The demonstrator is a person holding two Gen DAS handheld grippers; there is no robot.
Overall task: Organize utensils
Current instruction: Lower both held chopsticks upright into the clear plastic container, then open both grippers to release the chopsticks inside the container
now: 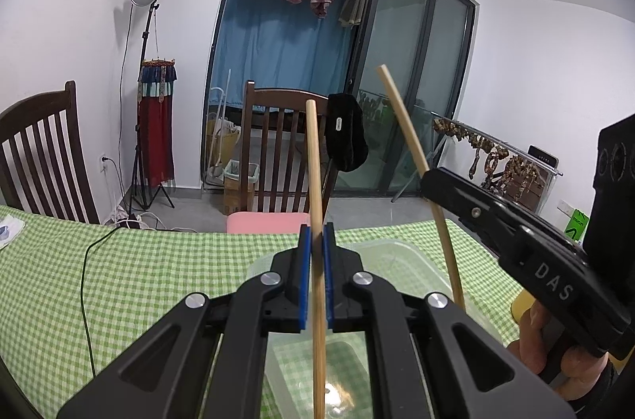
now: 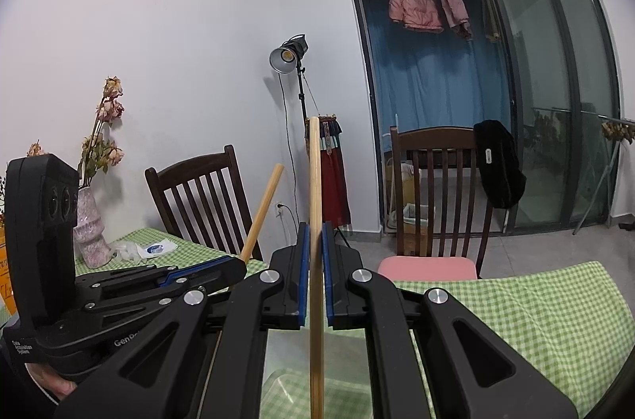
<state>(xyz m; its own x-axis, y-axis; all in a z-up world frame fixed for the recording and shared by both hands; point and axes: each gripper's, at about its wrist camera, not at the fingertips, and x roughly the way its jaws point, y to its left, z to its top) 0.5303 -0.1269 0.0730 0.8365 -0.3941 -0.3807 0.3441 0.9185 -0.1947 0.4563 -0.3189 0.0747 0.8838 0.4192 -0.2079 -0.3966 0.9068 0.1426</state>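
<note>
My left gripper is shut on a bamboo chopstick that stands nearly upright, its lower end reaching down into a clear plastic container on the table. To the right in the same view, my right gripper clamps a second chopstick that leans left over the container. In the right wrist view, my right gripper is shut on its upright chopstick, with the container below. The left gripper appears at lower left there, holding its tilted chopstick.
A green checked tablecloth covers the table. A dark wooden chair with a pink seat stands at the far edge, another chair at left. A vase of dried flowers and a plastic packet sit on the table's left part.
</note>
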